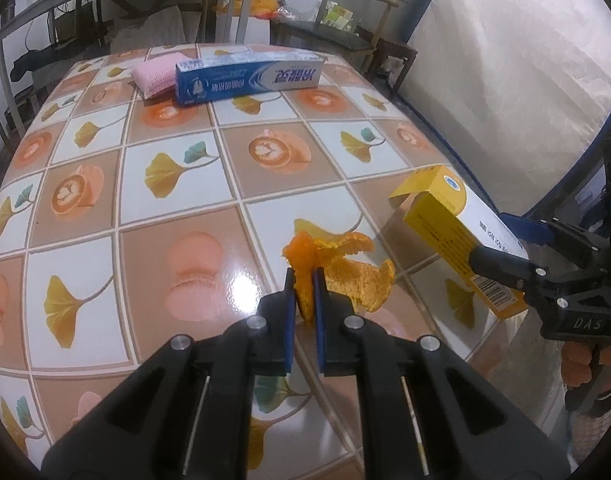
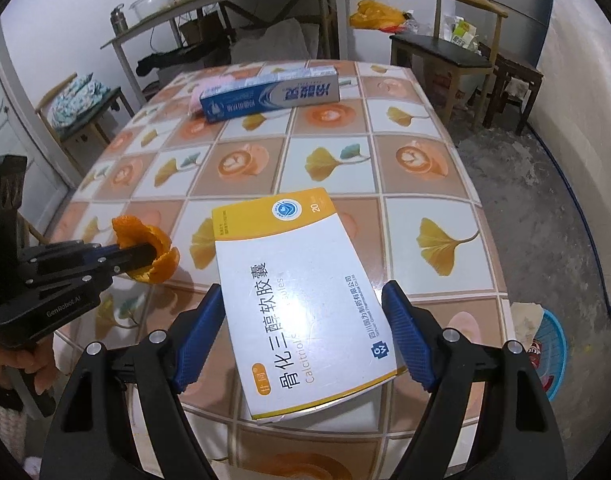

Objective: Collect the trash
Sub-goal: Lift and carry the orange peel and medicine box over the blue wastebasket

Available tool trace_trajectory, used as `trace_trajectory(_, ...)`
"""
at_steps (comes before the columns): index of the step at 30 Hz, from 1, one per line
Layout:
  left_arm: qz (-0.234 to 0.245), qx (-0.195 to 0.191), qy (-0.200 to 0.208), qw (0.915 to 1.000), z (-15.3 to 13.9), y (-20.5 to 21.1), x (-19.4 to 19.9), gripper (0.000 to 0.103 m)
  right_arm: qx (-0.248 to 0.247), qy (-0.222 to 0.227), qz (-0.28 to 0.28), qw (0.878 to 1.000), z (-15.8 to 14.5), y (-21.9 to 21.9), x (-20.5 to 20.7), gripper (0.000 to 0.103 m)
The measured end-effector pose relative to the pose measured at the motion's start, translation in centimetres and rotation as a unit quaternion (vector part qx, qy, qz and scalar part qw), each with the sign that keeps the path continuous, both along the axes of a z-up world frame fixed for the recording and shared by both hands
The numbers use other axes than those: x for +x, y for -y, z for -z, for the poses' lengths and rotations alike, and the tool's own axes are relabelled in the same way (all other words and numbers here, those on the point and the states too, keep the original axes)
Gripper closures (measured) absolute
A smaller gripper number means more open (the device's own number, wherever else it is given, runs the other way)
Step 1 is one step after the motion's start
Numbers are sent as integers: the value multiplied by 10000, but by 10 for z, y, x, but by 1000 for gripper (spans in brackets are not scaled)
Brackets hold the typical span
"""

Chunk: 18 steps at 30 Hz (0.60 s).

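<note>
An orange peel [image 1: 345,268] is pinched in my left gripper [image 1: 304,276], which is shut on it just above the tiled table [image 1: 185,168]. From the right wrist view the same peel [image 2: 161,248] curls around the left gripper [image 2: 141,254] at the left. A white and yellow medicine box [image 2: 305,300] lies tilted between the blue pads [image 2: 405,332] of my right gripper [image 2: 302,290], which press on its two long edges. In the left wrist view that box [image 1: 437,224] hangs over the table's right edge in the right gripper [image 1: 477,256].
A blue toothpaste box [image 2: 269,94] and a pink sponge [image 1: 153,74] lie at the table's far end. A blue basket [image 2: 553,344] stands on the floor to the right. Chairs [image 2: 441,56] and a shelf table [image 2: 225,4] stand behind. A hand [image 1: 577,364] holds the right gripper's handle.
</note>
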<state>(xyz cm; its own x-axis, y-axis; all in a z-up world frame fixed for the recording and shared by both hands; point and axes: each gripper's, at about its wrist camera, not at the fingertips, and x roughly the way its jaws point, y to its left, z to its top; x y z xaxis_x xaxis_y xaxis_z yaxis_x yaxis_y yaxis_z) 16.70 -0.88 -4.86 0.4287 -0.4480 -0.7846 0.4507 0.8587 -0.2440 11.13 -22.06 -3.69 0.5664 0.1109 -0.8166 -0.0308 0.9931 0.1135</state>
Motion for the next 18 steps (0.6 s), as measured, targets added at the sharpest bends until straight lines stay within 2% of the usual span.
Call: trace_trajectory(18,356,-223,332,9986,-43,31,-20,96,417,584,352,9968,-37,31,-39,26)
